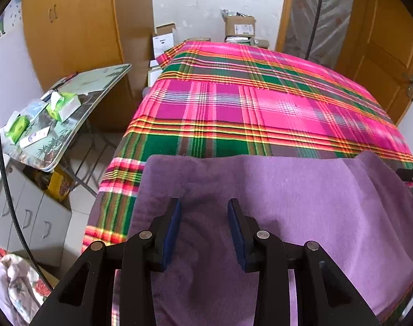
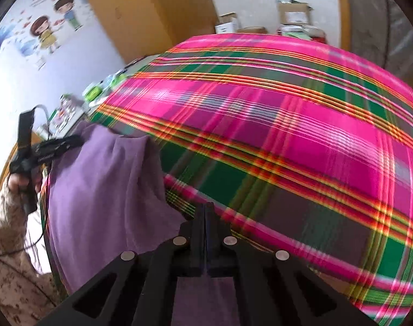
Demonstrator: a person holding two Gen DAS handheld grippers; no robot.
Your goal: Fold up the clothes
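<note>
A purple fleece cloth (image 1: 274, 203) lies on the near end of a bed covered by a pink and green plaid blanket (image 1: 260, 103). My left gripper (image 1: 205, 212) hovers over the cloth's left part. Its jaws stand apart, with only the cloth's flat surface showing between the blue pads. In the right wrist view the same cloth (image 2: 97, 190) bulges up at the left. My right gripper (image 2: 205, 209) is shut at the cloth's right edge, its tips over the plaid, and no fabric shows between them. The left gripper (image 2: 70, 141) and the hand (image 2: 19, 184) holding it appear at far left.
A folding table (image 1: 97, 81) with green tissue packs stands left of the bed, above white drawers (image 1: 30, 212). Cardboard boxes (image 1: 239, 25) sit beyond the bed's far end. Wooden doors (image 1: 382, 54) line the right. A floral fabric (image 1: 16, 285) lies at the lower left.
</note>
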